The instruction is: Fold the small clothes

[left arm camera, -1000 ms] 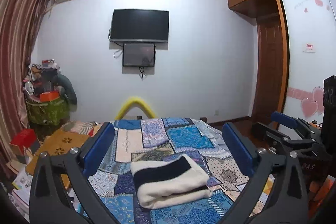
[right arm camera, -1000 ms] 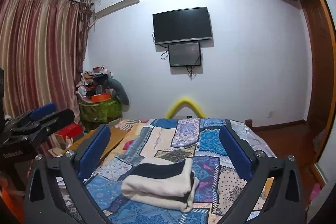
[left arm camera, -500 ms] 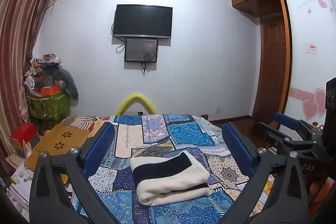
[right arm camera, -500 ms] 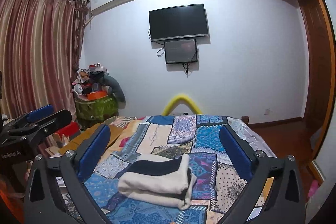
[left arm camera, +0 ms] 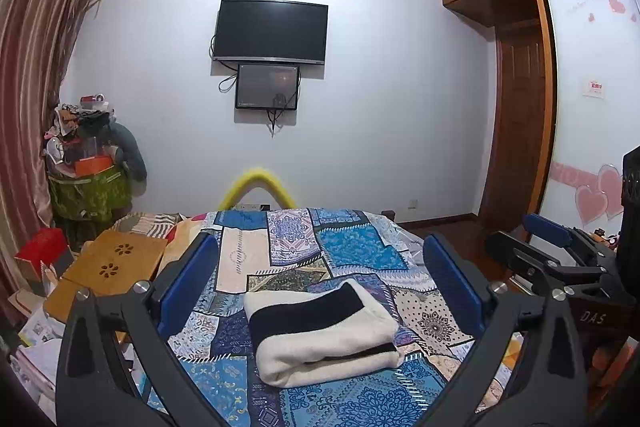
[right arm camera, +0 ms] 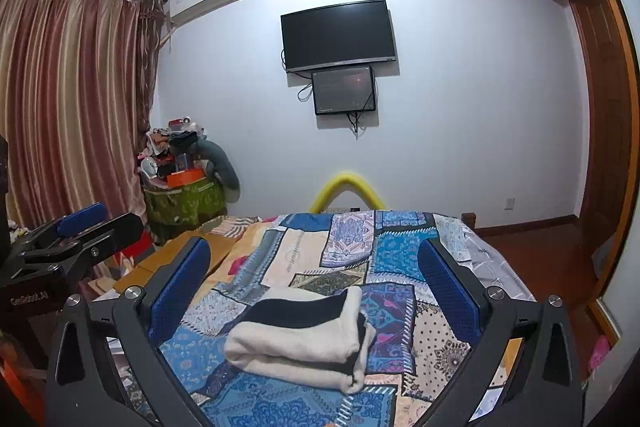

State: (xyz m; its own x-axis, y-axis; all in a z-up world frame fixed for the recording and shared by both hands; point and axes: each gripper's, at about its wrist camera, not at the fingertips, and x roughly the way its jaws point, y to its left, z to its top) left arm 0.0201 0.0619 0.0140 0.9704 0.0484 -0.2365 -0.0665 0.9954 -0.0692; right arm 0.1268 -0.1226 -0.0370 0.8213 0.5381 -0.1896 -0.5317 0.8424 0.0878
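On the far left a green bin (left arm camera: 90, 193) stands by the curtain (left arm camera: 28, 67), heaped over its rim with mixed clutter: an orange box (left arm camera: 93, 166) sits on top, a grey soft shape leans against its right side, and the rest is too jumbled to name. Nearer, a red box (left arm camera: 40, 251) rests on the floor; its contents cannot be seen. The left gripper (left arm camera: 320, 283) hovers with its blue pads spread wide and nothing between them, held clear above the quilt (left arm camera: 352, 247). The garment (left arm camera: 320, 335), cream with a black band, lies folded into a thick, compact bundle on the quilt, framed between both pairs of fingers and touched by neither. The right gripper (right arm camera: 314, 279) is likewise spread and empty, and appears beside the left one at the edge of each view. Judging by the neat bundle, this fold looks finished, so the step in hand is likely a release and retreat. To do it well, both grippers should lift straight away without brushing the top layer, since soft knit springs open easily; if an edge slips, a light press along the crease would settle it.
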